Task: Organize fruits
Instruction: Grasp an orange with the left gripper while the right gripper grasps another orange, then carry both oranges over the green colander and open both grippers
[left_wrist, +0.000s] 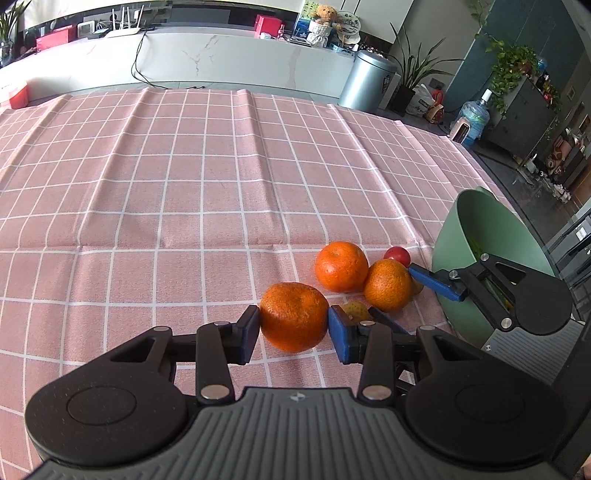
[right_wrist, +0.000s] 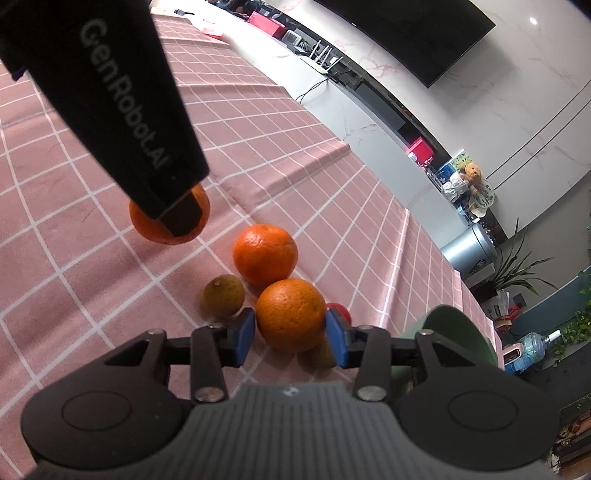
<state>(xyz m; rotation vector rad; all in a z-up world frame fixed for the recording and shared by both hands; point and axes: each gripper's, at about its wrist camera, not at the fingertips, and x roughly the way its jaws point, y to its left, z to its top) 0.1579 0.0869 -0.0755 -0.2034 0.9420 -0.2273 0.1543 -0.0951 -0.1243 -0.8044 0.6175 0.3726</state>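
My left gripper (left_wrist: 293, 325) is shut on an orange (left_wrist: 293, 315), its blue pads against both sides; this orange also shows in the right wrist view (right_wrist: 147, 227), half hidden behind the left gripper's body. My right gripper (right_wrist: 290, 328) is shut on a second orange (right_wrist: 290, 314), which also shows in the left wrist view (left_wrist: 388, 284). A third orange (right_wrist: 264, 254) lies free beside them, and also shows in the left wrist view (left_wrist: 341, 266). A small yellow-green fruit (right_wrist: 223, 295), another under the right pad (right_wrist: 319, 356), and a small red fruit (left_wrist: 397, 255) lie close by.
A green bowl (left_wrist: 476, 229) stands at the right by the table edge, with something green inside. The pink checked tablecloth (left_wrist: 184, 184) covers the table. Beyond the far edge stand a white counter, a metal bin (left_wrist: 367, 81) and plants.
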